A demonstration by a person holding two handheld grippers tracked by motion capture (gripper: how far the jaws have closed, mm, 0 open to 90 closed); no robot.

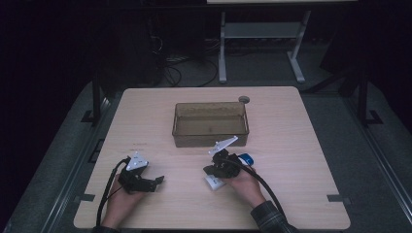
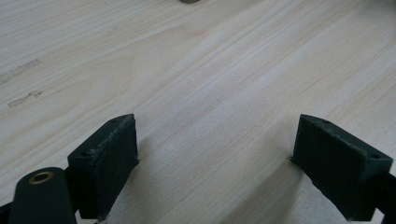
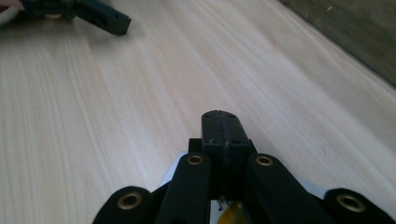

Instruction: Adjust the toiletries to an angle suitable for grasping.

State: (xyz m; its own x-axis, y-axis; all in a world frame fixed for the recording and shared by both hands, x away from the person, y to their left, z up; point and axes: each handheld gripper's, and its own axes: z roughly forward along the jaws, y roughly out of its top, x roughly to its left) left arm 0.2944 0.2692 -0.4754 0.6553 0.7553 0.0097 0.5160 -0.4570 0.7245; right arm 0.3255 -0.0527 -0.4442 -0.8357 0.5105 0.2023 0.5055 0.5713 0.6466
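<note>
Two grippers rested low on the wooden worktop (image 1: 291,145).
The left gripper (image 2: 215,154) had its fingers spread wide over bare wood. The right gripper (image 3: 223,128) had its fingers pressed together. A clear box (image 1: 210,124) sat near the middle.

Wooden table (image 1: 291,160) with plastic bin (image 1: 210,124)

The pale wood-grain table (image 2: 224,70) looks smooth and matt. At upper centre of the high view, the translucent brownish plastic bin (image 1: 210,124) shines faintly. Matt black gripper pads (image 2: 109,158) look slightly rough.
</note>
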